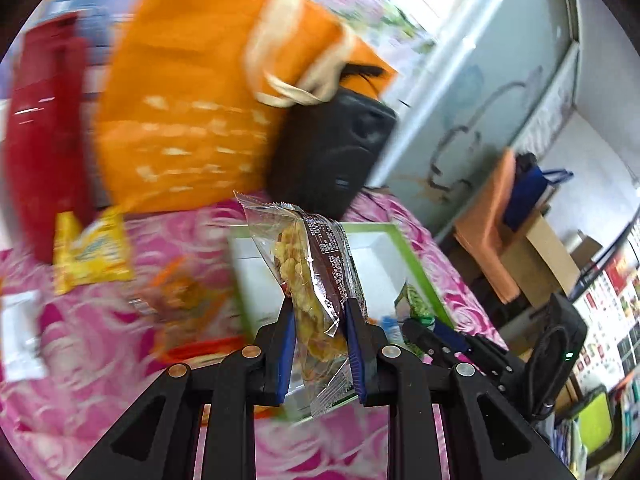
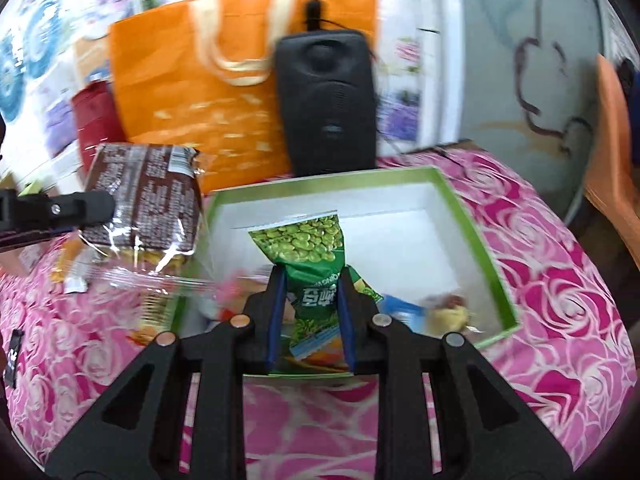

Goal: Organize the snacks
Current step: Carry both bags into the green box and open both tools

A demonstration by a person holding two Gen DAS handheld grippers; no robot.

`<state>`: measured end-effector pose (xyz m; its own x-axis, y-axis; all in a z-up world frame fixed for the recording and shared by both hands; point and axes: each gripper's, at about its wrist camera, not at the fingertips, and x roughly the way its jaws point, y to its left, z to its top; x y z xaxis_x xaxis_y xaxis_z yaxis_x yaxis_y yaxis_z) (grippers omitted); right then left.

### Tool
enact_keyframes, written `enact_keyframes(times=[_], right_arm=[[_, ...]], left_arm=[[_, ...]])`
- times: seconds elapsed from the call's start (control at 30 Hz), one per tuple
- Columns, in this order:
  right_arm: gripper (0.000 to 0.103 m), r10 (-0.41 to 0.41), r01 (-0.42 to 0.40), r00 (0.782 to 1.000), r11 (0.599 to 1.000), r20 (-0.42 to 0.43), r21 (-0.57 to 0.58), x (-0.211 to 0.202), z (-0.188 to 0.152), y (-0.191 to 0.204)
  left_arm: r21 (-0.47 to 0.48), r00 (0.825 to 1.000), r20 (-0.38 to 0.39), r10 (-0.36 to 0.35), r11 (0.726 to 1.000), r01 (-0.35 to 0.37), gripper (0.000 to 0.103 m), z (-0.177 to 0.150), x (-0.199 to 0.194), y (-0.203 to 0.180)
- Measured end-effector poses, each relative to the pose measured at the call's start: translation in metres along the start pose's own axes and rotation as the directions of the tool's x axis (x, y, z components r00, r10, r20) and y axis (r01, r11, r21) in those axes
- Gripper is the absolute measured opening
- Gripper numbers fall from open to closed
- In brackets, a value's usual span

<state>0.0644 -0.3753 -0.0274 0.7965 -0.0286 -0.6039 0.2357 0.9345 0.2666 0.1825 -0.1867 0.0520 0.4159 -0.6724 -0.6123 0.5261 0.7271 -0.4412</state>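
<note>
Gripping: left gripper [image 1: 320,312] brown packet [image 1: 316,264]; right gripper [image 2: 310,284] green packet [image 2: 316,256] over box [image 2: 496,276].

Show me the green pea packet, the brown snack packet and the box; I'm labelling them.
green pea packet [image 2: 316,240]: right wrist view, upper printed face.
brown snack packet [image 1: 324,264]: left wrist view, brown label.
box [image 2: 472,216]: right wrist view, right green rim.

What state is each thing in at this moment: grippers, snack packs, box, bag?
Left gripper: shut on the brown snack pack.
Brown snack pack: sealed, held off the tablecloth.
Right gripper: shut on the green pea pack.
Green pea pack: sealed, held over the box.
Green-rimmed box: open, lidless, a few snacks inside.
Orange bag: upright behind the box.
Yellow packet: lying on the tablecloth.
</note>
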Motion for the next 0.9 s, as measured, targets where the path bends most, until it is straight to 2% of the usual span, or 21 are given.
enact_keyframes(times=[0.2, 0.37, 0.43, 0.47, 0.5, 0.53, 0.57, 0.63, 0.67, 0.7, 0.77, 0.9], right_arm=[[0.027, -0.067, 0.068, 0.997, 0.997, -0.029, 0.046, 0.018, 0.001, -0.052], [0.027, -0.066, 0.067, 0.997, 0.998, -0.032, 0.023, 0.042, 0.012, -0.064], [0.028, -0.049, 0.049, 0.998, 0.999, -0.048, 0.000, 0.052, 0.011, -0.063], [0.034, -0.049, 0.048, 0.996, 0.999, -0.069, -0.020, 0.059, 0.009, -0.061], [0.055, -0.069, 0.065, 0.994, 0.997, -0.085, -0.043, 0.063, 0.008, -0.059], [0.066, -0.087, 0.083, 0.993, 0.995, -0.084, -0.059, 0.064, 0.006, -0.058], [0.074, -0.097, 0.092, 0.993, 0.993, -0.070, -0.071, 0.061, 0.005, -0.056], [0.074, -0.089, 0.085, 0.995, 0.994, -0.052, -0.069, 0.056, 0.003, -0.055], [0.078, -0.084, 0.081, 0.995, 0.995, -0.049, -0.059, 0.053, 0.003, -0.055], [0.087, -0.084, 0.081, 0.995, 0.995, -0.047, -0.053, 0.052, 0.004, -0.055], [0.097, -0.083, 0.080, 0.995, 0.996, -0.052, -0.047, 0.048, 0.005, -0.052], [0.100, -0.047, 0.045, 0.996, 0.999, -0.079, -0.028, 0.041, 0.007, -0.043]], left_arm=[[0.027, 0.996, -0.080, -0.045, 0.999, 0.048, 0.023, 0.008, 0.067, -0.032], [0.041, 0.989, -0.139, -0.051, 0.998, 0.057, 0.023, 0.010, 0.109, -0.045], [0.057, 0.987, -0.156, -0.028, 0.998, 0.038, 0.025, 0.008, 0.118, -0.044], [0.066, 0.987, -0.160, -0.005, 0.998, 0.016, 0.033, 0.006, 0.122, -0.043], [0.069, 0.986, -0.167, 0.009, 0.998, 0.003, 0.043, 0.004, 0.123, -0.042], [0.068, 0.985, -0.172, 0.026, 0.998, -0.014, 0.066, 0.002, 0.122, -0.039], [0.064, 0.987, -0.154, 0.043, 0.997, -0.033, 0.079, 0.000, 0.117, -0.035], [0.067, 0.992, -0.104, 0.067, 0.996, -0.060, 0.082, -0.001, 0.109, -0.033], [0.070, 0.992, -0.097, 0.078, 0.995, -0.071, 0.084, -0.001, 0.106, -0.031], [0.069, 0.991, -0.098, 0.092, 0.994, -0.085, 0.084, 0.000, 0.103, -0.030], [0.064, 0.990, -0.100, 0.101, 0.993, -0.094, 0.084, 0.001, 0.099, -0.027], [0.045, 0.991, -0.092, 0.100, 0.994, -0.096, 0.084, 0.000, 0.078, -0.021]])
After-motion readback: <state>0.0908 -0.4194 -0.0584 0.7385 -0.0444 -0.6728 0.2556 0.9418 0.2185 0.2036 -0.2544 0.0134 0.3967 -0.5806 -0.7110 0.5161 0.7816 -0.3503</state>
